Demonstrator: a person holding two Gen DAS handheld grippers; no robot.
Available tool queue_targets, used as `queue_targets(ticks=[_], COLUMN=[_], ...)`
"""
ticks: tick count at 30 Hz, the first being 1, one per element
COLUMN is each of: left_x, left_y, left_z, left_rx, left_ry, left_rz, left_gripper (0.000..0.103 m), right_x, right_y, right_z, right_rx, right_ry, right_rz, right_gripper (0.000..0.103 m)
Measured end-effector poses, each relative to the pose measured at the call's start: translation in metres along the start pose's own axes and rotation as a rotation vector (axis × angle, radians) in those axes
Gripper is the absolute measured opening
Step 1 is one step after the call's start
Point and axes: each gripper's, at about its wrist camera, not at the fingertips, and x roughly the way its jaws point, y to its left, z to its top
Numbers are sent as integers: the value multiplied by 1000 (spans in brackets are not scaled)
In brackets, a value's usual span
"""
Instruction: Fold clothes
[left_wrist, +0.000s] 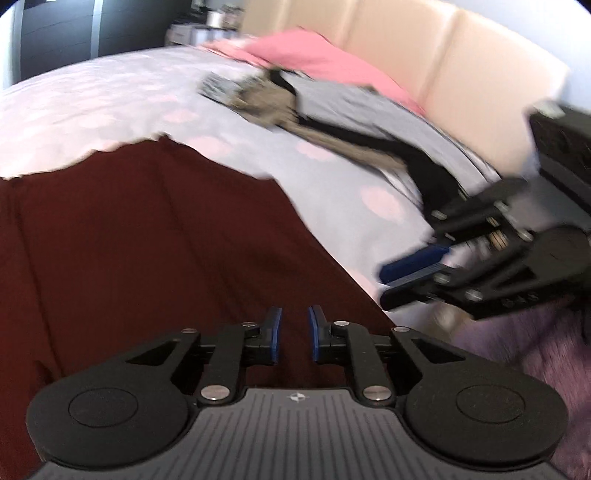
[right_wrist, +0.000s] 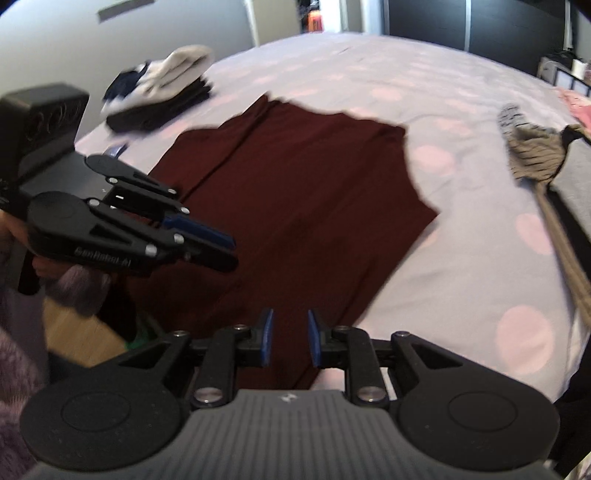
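Lying flat on the spotted bedspread (right_wrist: 461, 258), the dark red garment (right_wrist: 295, 192) sits under both tools: left gripper (left_wrist: 294, 334) and right gripper (right_wrist: 290, 338) each show blue pads slightly parted, nothing pinched between them. Folded clothes (right_wrist: 159, 92) wait at the far edge.

The left wrist view looks forward and steeply down along its own blue-padded fingers (left_wrist: 275, 334), close above the dark red garment (left_wrist: 147, 258), facing the cream headboard (left_wrist: 424, 48) across the bed (left_wrist: 110, 96); the right wrist view looks down the same way from the garment's other side, facing the dark wardrobe doors (right_wrist: 498, 22). Both share the garment, the spotted bedcover and the striped clothes heap (left_wrist: 258, 99); each catches the other gripper at its edge.
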Motion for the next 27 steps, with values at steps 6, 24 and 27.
queue_targets(ticks=[6, 24, 27], left_x=[26, -57, -77], left_y=[-12, 73, 108], left_z=[-15, 6, 7], left_rx=[42, -225, -287], left_ry=[81, -69, -91], left_rz=[25, 239, 336], left_gripper=[13, 13, 15], right_x=[28, 21, 32], right_y=[7, 18, 23], right_z=[-13, 40, 62], right_rx=[-26, 33, 43], right_ry=[111, 2, -9], right_rz=[-46, -107, -96], right_gripper=[24, 26, 26])
